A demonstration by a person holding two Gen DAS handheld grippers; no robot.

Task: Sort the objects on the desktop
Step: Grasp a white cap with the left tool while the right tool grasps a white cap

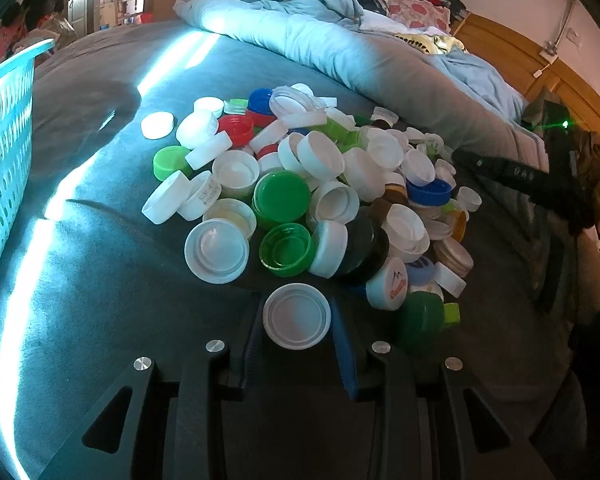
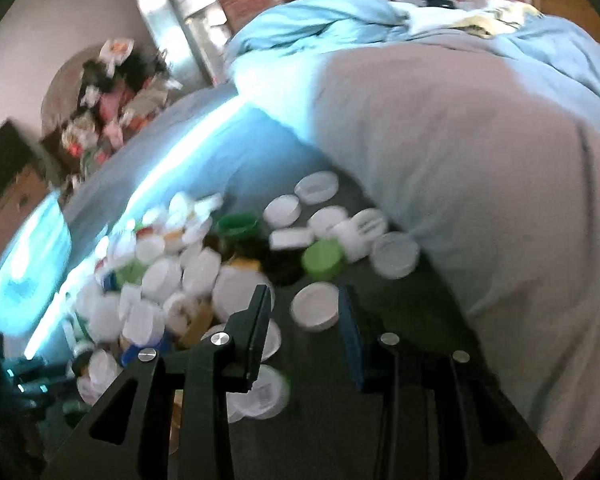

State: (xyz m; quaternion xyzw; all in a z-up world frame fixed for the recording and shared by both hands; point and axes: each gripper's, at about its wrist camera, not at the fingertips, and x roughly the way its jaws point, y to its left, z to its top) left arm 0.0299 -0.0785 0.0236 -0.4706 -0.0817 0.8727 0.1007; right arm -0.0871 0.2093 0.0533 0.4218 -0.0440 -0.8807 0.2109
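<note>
Fingers [image 1: 342, 344] of the left gripper [image 1: 296, 344] clamp a white cap [image 1: 297, 322] at bottom centre of the left wrist view, its hollow side up, pads pressing both edges. Right gripper [image 2: 305, 312], bottom centre of the right wrist view: pads stand apart w/ a white lid [image 2: 315, 311] between them, gap visible on the left side; can't tell if the right pad touches it.

Left view only: turquoise basket [image 1: 4, 152] at far left edge, sharp look at the cap pile [image 1: 300, 192] mid-frame on the dark bedspread [image 1: 100, 300]. One white cap [image 1: 392, 284] lower right of pile has an orange logo w/ a mountain mark, text unreadable. Another [image 1: 200, 196] carries a printed date code, too small to read. Right view is blurred, shows a loose cluster [image 2: 340, 224] of caps upper centre, beside the pale duvet [image 2: 480, 180].

Count, left view: green approx 5, blue 2 clear, red 1, white too many to count.
</note>
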